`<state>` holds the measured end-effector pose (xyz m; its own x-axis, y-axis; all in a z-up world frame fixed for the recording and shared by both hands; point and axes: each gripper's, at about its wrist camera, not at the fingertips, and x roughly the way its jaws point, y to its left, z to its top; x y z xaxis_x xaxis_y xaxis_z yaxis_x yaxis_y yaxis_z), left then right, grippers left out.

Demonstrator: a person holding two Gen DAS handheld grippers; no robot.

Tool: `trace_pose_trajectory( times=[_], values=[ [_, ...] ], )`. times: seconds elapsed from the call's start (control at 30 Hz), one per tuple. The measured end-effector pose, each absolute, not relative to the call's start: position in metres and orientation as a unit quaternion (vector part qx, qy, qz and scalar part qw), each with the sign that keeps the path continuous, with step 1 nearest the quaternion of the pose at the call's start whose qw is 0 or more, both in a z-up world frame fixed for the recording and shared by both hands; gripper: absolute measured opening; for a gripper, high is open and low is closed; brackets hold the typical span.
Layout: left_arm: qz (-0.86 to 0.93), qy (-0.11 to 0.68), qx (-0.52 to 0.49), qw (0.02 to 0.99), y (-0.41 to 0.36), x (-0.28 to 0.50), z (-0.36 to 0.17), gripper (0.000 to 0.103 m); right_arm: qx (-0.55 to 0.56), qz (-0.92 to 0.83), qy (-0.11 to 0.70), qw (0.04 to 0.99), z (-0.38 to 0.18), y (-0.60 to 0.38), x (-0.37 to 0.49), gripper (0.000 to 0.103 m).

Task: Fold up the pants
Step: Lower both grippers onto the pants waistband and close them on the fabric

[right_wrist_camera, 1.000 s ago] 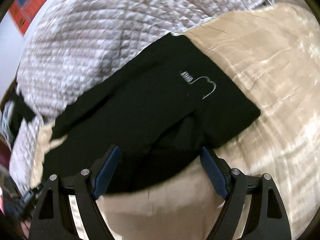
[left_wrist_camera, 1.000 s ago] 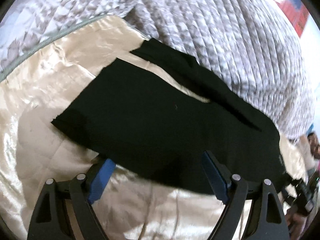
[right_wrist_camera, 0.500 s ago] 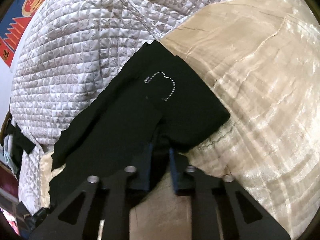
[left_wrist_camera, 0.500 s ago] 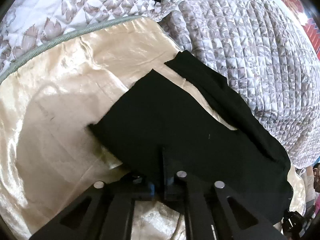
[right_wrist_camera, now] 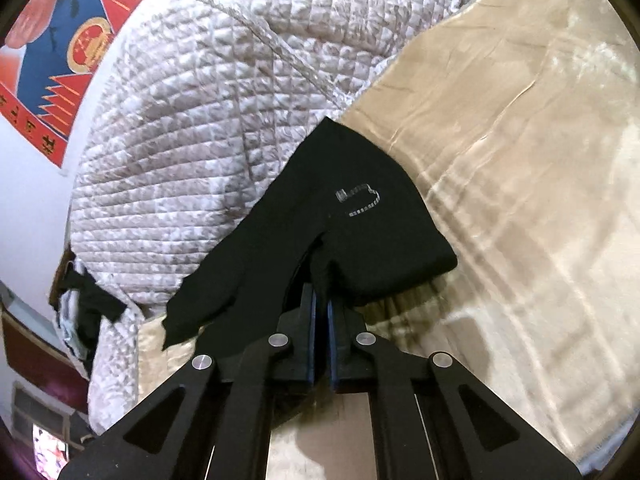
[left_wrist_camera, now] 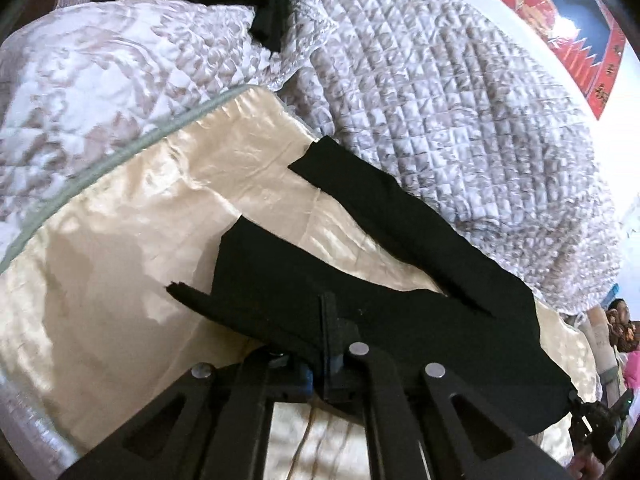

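Black pants [left_wrist_camera: 384, 280] lie on a shiny cream bedspread [left_wrist_camera: 120, 264], their near edge lifted off it. My left gripper [left_wrist_camera: 326, 320] is shut on that near edge, and black cloth drapes over its fingertips. In the right wrist view the pants [right_wrist_camera: 352, 232] show a small silver outline logo [right_wrist_camera: 360, 200]. My right gripper [right_wrist_camera: 322, 300] is shut on a pinch of the pants' near edge, which tents up from the blue pads. The two legs fan out away from the left gripper.
A grey-white quilted duvet [left_wrist_camera: 460, 100] is heaped behind the pants. Another dark garment [left_wrist_camera: 268, 20] lies on the bedding at the far back. A red and blue poster [right_wrist_camera: 60, 48] hangs on the wall. The cream bedspread [right_wrist_camera: 540, 200] stretches out to the right.
Both grippers went from wide open around the pants' near edge to shut on it. Both have since lifted, pulling the edge up and dragging the legs off the spread.
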<state>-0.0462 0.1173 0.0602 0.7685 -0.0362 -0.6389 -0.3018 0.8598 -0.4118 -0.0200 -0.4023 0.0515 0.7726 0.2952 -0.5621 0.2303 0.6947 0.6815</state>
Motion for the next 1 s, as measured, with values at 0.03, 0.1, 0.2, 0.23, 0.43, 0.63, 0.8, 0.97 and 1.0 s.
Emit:
trace_pose_trajectory(
  times=[0.03,0.1,0.2,0.23,0.43,0.63,0.8,0.97,1.0],
  values=[
    [0.072,0.331,-0.250,0.907,0.116,-0.056,0.061,0.004,0.391,0.021,0.337,0.856,0.054,-0.404,-0.029,0.003],
    [0.072,0.335,-0.241,0.908,0.113,-0.070,0.058,0.004,0.386,0.020,0.344,0.856,0.056,-0.406,-0.045,0.003],
    [0.071,0.357,-0.234,0.902,0.110,-0.084,0.043,0.004,0.375,0.006,0.364,0.853,0.050,-0.407,-0.068,0.003],
    [0.075,0.369,-0.229,0.898,0.109,-0.085,0.035,0.004,0.372,0.000,0.373,0.850,0.046,-0.408,-0.074,0.003],
    [0.087,0.378,-0.222,0.894,0.109,-0.088,0.030,0.004,0.371,-0.030,0.423,0.826,0.014,-0.410,-0.082,0.004],
    [0.116,0.392,-0.217,0.886,0.111,-0.098,0.028,0.010,0.362,-0.034,0.447,0.817,0.013,-0.410,-0.084,0.010],
    [0.201,0.360,-0.206,0.887,0.125,-0.117,0.044,0.010,0.316,-0.092,0.408,0.851,0.050,-0.411,-0.111,0.026],
    [0.136,0.356,-0.180,0.907,0.104,-0.094,0.052,0.014,0.245,-0.078,0.391,0.884,0.068,-0.400,-0.096,0.026],
    [0.120,0.361,-0.176,0.908,0.099,-0.088,0.049,0.018,0.237,-0.063,0.394,0.886,0.068,-0.395,-0.089,0.026]
  ],
)
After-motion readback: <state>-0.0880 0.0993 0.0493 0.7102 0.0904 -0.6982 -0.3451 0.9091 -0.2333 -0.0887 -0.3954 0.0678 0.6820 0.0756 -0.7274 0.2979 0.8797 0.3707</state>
